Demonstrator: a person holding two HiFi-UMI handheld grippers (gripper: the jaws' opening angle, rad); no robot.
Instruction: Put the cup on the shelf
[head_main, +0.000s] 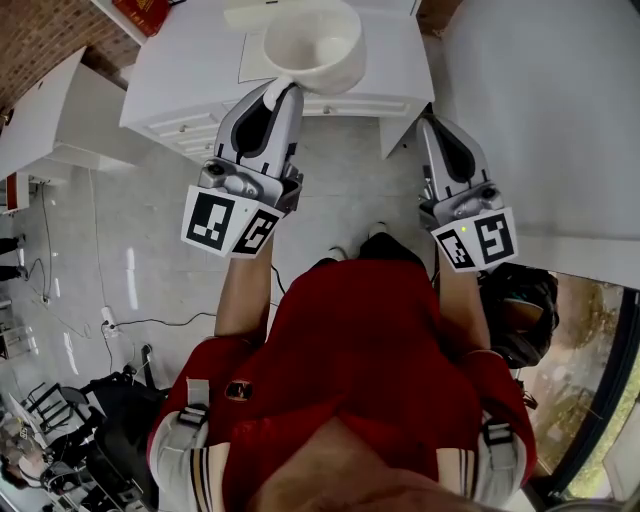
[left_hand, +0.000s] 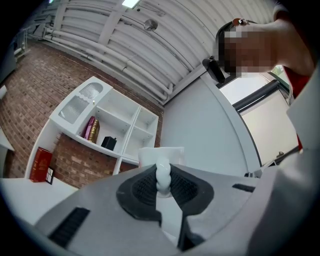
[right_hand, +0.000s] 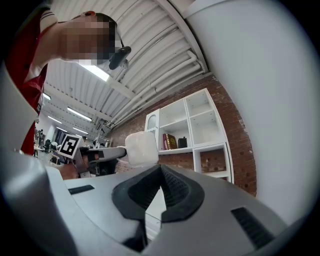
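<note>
A white cup (head_main: 310, 45) hangs over the white counter, and my left gripper (head_main: 283, 92) is shut on its handle. In the left gripper view the looped handle (left_hand: 163, 179) sits pinched between the black pads, with the cup body (left_hand: 161, 155) just beyond them. A white cubby shelf (left_hand: 107, 125) hangs ahead on the brick wall. My right gripper (head_main: 426, 118) is at the right, shut with nothing in it; its pads meet at the tips (right_hand: 161, 170). From the right gripper view I see the cup (right_hand: 141, 149) to the left and the shelf (right_hand: 192, 127) behind.
The shelf holds pink and gold books (left_hand: 91, 129) and a black box (left_hand: 108, 143). A red box (left_hand: 40, 164) stands on the white counter (head_main: 180, 70) below it. A broad white wall (head_main: 540, 120) rises close on the right.
</note>
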